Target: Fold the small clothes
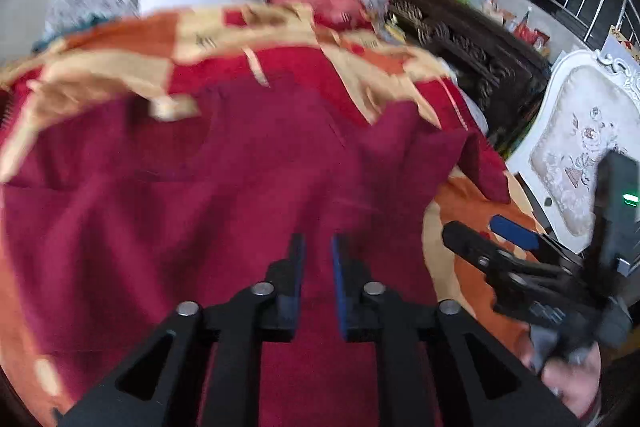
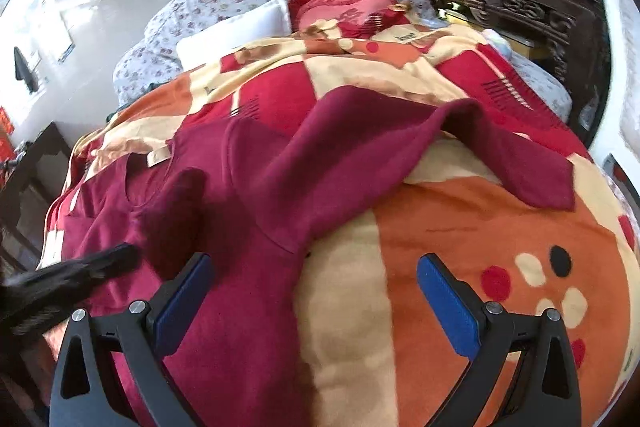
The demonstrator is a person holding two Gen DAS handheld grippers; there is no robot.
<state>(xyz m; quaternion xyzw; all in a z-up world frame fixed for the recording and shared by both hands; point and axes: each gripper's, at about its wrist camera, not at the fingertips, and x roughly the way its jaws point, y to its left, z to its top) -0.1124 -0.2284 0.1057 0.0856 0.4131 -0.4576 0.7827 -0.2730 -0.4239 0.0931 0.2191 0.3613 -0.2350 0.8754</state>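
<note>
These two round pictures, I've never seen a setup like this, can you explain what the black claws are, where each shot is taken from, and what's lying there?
There is no robot here. A person holds a hand-operated clamp in each hand, each with two black fingers lined with blue pads, and a wide-angle camera on each clamp looks forward along those fingers. That lens makes the pictures round and bent.

One picture is from the left gripper; its fingers are nearly together, with a narrow gap. It is blurred, so I cannot tell whether it pinches fabric. At its right edge you see the other clamp.

The other picture is from the right gripper, which is wide open and holds nothing.

Both look down on a dark red knit garment, partly spread, one sleeve flung to the right. It lies on a fleece blanket of orange, cream and red patches covering a bed, with a white pillow behind.
</note>
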